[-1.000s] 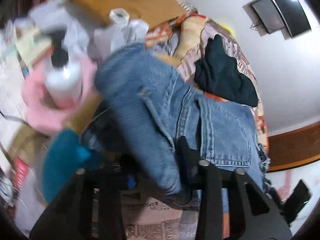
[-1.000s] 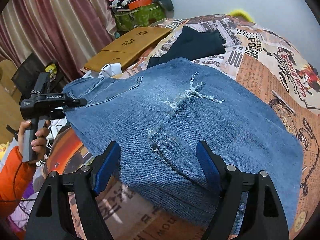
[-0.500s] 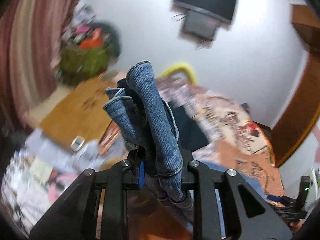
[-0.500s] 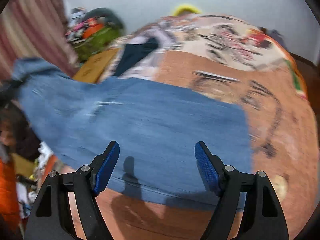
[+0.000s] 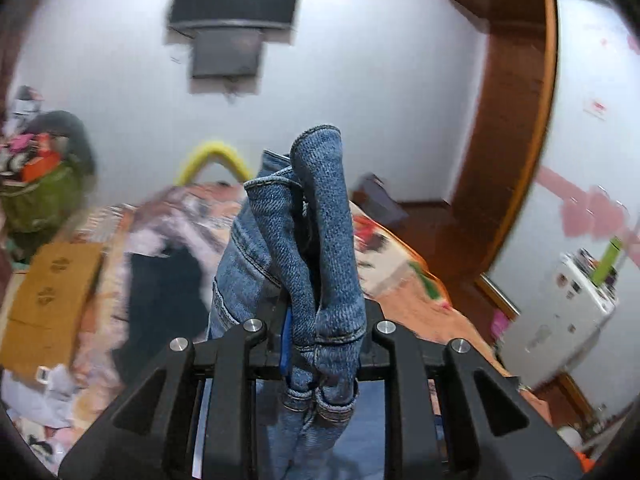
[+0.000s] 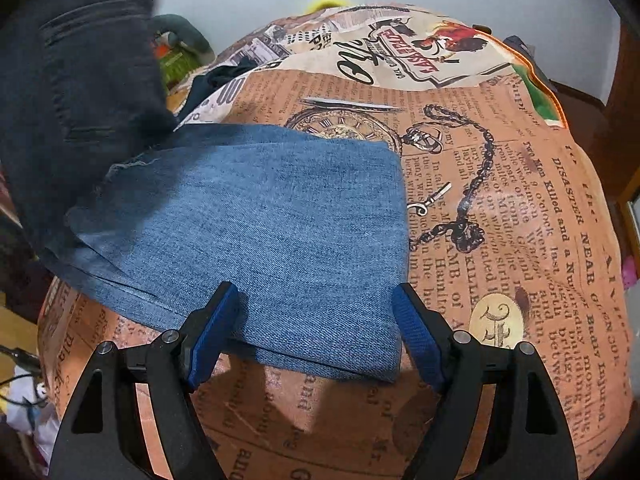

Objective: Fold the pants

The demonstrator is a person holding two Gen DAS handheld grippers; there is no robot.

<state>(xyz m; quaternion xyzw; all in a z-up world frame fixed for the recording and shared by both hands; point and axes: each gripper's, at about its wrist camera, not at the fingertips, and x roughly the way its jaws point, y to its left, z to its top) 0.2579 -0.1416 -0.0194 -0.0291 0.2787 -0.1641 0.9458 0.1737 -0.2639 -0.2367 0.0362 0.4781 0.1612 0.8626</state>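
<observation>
The left gripper (image 5: 320, 344) is clenched on a bunched wad of the jeans (image 6: 256, 224), lifted clear of the bed (image 6: 520, 240); the rest of the jeans lies flat on the printed cover. The right gripper (image 6: 316, 336) hovers released over the near edge, pinning nothing. Risk: with that edge free, the lifted end may drag the whole garment and skew the fold; thick layers could slip from the pads. A green bag (image 5: 36, 200), blurred, seemingly holds assorted items.
</observation>
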